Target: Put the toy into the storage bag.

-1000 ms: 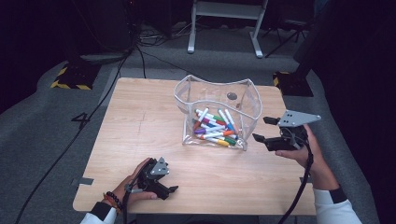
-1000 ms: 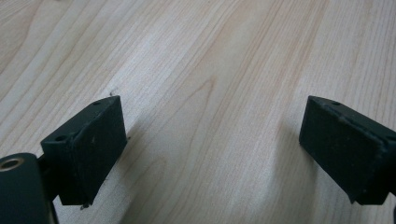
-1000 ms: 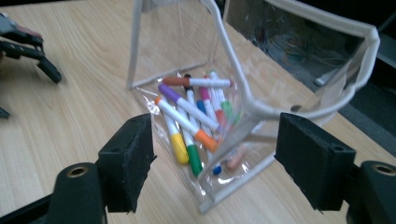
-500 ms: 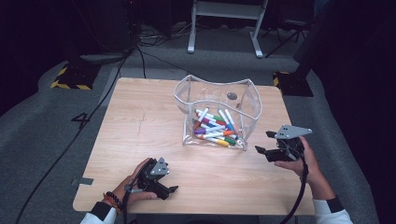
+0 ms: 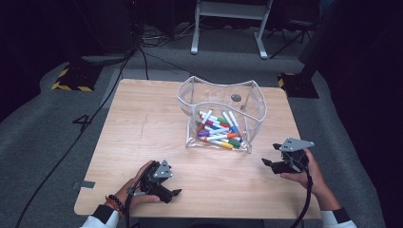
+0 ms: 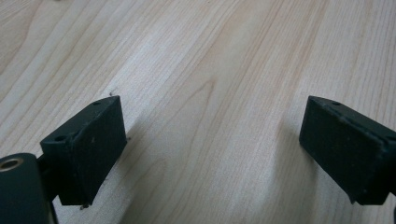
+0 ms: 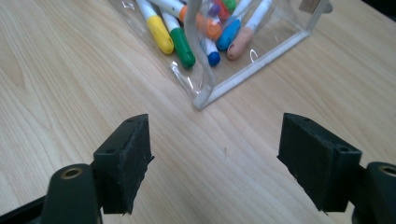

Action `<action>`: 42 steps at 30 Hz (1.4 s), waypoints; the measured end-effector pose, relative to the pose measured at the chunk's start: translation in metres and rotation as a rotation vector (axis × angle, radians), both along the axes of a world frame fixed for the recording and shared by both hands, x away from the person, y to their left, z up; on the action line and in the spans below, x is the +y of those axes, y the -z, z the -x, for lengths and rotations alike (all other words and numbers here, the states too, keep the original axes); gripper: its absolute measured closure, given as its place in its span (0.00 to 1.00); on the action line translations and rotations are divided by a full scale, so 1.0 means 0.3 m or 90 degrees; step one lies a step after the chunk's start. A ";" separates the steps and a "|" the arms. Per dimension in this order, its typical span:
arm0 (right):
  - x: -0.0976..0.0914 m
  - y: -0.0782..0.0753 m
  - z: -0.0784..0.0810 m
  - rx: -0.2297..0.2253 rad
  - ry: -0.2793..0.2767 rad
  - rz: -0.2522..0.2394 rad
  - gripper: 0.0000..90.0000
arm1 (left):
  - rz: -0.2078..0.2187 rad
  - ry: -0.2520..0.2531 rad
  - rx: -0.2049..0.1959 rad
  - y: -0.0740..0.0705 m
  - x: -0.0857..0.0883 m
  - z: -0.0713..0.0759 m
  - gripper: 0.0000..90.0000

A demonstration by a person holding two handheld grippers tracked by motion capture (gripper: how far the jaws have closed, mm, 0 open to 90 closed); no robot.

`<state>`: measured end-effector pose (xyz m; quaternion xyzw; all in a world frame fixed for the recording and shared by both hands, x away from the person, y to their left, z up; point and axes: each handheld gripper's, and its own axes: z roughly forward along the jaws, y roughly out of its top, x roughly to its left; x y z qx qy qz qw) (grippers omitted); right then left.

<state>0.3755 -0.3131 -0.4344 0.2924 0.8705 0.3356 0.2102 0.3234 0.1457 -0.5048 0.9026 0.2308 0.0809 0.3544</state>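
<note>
A clear plastic pouch with a wavy open rim (image 5: pixel 221 116) stands on the light wooden bench (image 5: pixel 142 137), right of its middle and toward the far edge. A heap of coloured marker pens (image 5: pixel 218 129) lies in its bottom; seen through the glossy plastic from the high view, the pens overlap, so their number cannot be made out. In the right gripper view the pouch (image 7: pixel 261 60) is cut off by the top edge, and just the capped ends of a few pens (image 7: pixel 187 32) show, yellow, green, blue and orange among them.

The right gripper (image 5: pixel 271 164) is held near the right edge of the bench, just off the pouch's near right corner and apart from it. Its fingers (image 7: pixel 123 163) stand wide apart with nothing between them but bare wood.

The left gripper (image 5: pixel 173 194) sits low at the near edge, left of the middle, well apart from the pouch, with the person's hand partly covering it. Its fingers (image 6: pixel 88 144) are likewise spread wide and hold nothing; the far finger is cut off by the frame's right edge.
</note>
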 end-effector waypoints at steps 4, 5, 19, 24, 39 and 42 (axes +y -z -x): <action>-0.029 0.035 0.012 0.006 0.006 -0.010 0.26 | 0.000 0.000 0.000 0.000 0.000 0.000 0.08; -0.036 0.041 0.016 0.007 0.007 -0.016 0.25 | 0.000 0.000 0.000 0.000 0.000 0.000 0.08; -0.126 0.154 0.060 0.032 0.043 -0.043 0.24 | 0.000 0.000 0.000 0.000 0.000 0.000 0.08; -0.151 0.176 0.080 0.029 0.055 -0.059 0.24 | -0.001 -0.001 0.001 0.000 0.000 -0.001 0.08; -0.221 0.231 0.130 0.056 0.101 -0.091 0.24 | -0.001 -0.001 -0.001 0.000 -0.002 -0.007 0.08; -0.224 0.231 0.134 0.058 0.105 -0.092 0.24 | -0.001 -0.002 0.000 0.000 -0.002 -0.007 0.08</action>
